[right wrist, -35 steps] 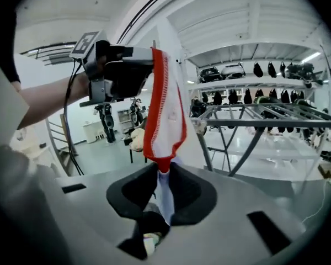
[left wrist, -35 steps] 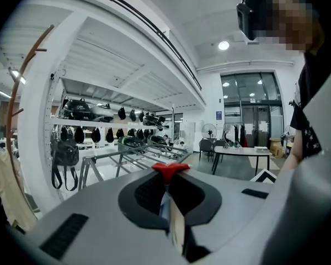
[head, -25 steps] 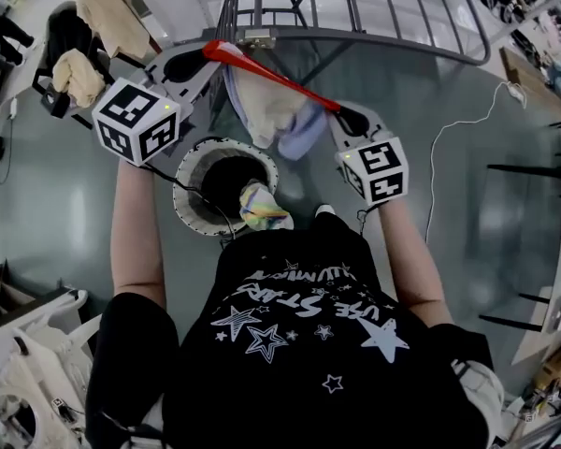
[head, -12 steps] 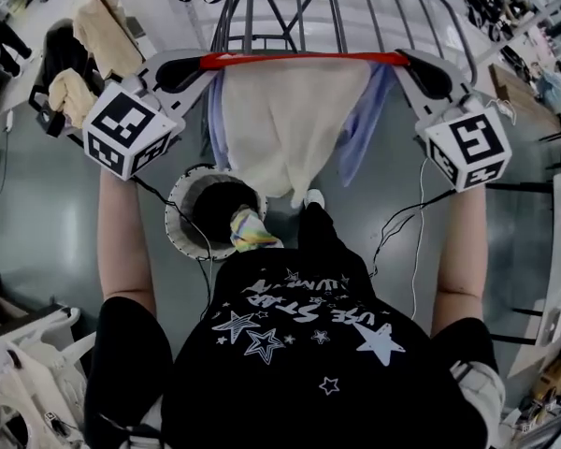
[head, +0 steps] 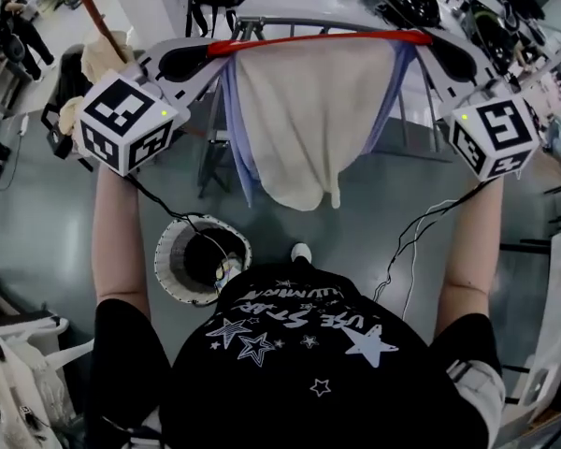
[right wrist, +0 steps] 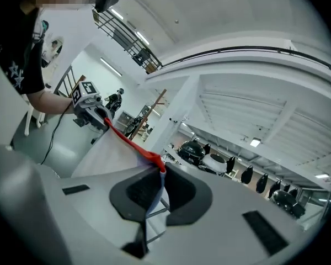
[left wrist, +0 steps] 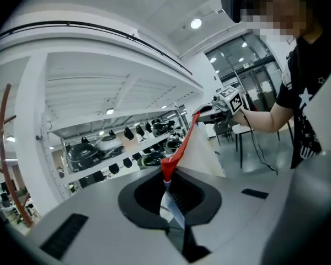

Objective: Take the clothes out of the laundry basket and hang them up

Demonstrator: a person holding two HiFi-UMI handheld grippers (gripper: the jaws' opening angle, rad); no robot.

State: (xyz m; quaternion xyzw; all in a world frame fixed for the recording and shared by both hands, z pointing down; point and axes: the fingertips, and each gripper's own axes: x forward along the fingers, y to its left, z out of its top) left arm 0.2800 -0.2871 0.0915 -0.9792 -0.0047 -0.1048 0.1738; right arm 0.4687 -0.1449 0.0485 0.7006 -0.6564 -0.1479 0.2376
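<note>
Gripping the two ends of a red band (head: 318,40), the left gripper (head: 194,59) and the right gripper (head: 439,47) are holding a garment (head: 304,120) spread wide between them. Both are staying raised at the far side of the scene, well apart, with the band running taut and nearly level from one to the other. In the left gripper view the jaws are pressing together on the band's left end, with a fold of pale lavender fabric pinched between them just below the red. In the right gripper view the jaws are likewise clamping the right end, red above and lavender beneath.

The garment is hanging down from the band as a cream panel, with lavender layers showing along its left and right edges. Its lower hem is dangling free in the air, clear of the floor (head: 65,223).

A grey rack (head: 280,22) is standing just beyond the band, its top rail showing above the garment. The basket (head: 173,260), round with a pale rim, is sitting on the floor near the person (head: 299,363), below and to the left of the hanging garment. A small colourful cloth (head: 228,271) is lying at its near right edge. The person, in a black shirt with white stars, is standing with both arms reaching out to the grippers. Shelves of dark helmets (left wrist: 107,145) are showing in the background of both gripper views.
</note>
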